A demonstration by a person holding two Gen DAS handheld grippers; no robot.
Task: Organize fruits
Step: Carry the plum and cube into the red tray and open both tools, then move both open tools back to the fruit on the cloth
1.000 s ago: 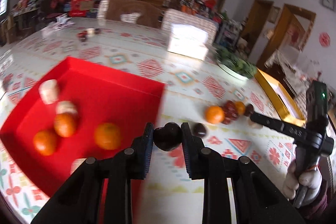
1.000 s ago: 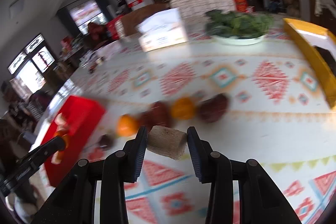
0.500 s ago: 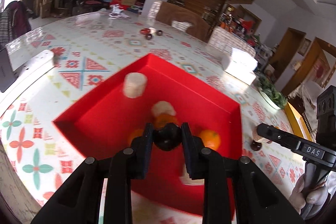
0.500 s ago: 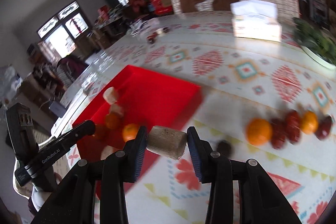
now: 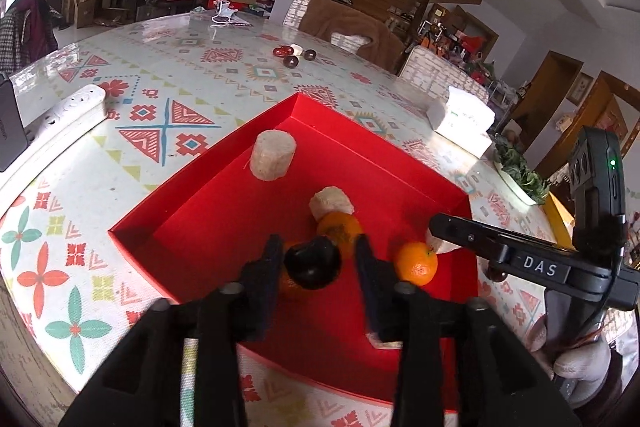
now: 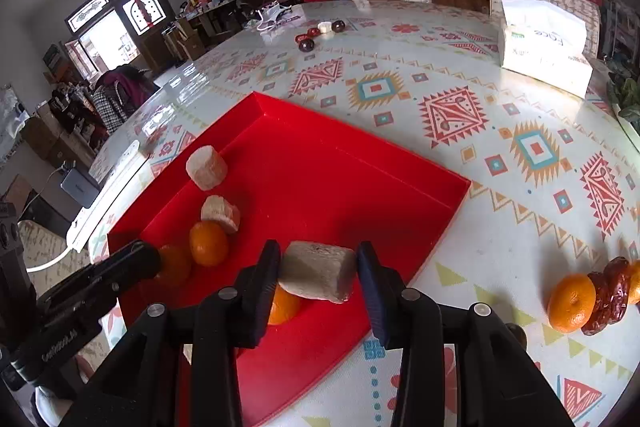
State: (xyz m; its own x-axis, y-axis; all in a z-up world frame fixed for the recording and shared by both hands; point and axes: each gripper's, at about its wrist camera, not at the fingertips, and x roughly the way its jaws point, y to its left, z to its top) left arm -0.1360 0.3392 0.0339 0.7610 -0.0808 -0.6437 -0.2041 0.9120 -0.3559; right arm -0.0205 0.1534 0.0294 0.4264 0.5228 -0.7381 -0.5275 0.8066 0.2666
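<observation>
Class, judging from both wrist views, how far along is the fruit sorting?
Done: oranges and pale chunks already lie in the red tray. In hand: the left tongs have just opened around a dark fruit; the right tongs, opening, carry a pale chunk over the tray. Left: an orange and dates on the table.

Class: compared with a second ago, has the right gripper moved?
Yes. The right gripper, its jaws just opening around the pale cylinder, went from the loose fruit row to above the red tray.

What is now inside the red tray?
Inside the red tray lie two pale cylinder pieces and several oranges. One orange is partly hidden under the right gripper's piece; the near corner is covered.
</observation>
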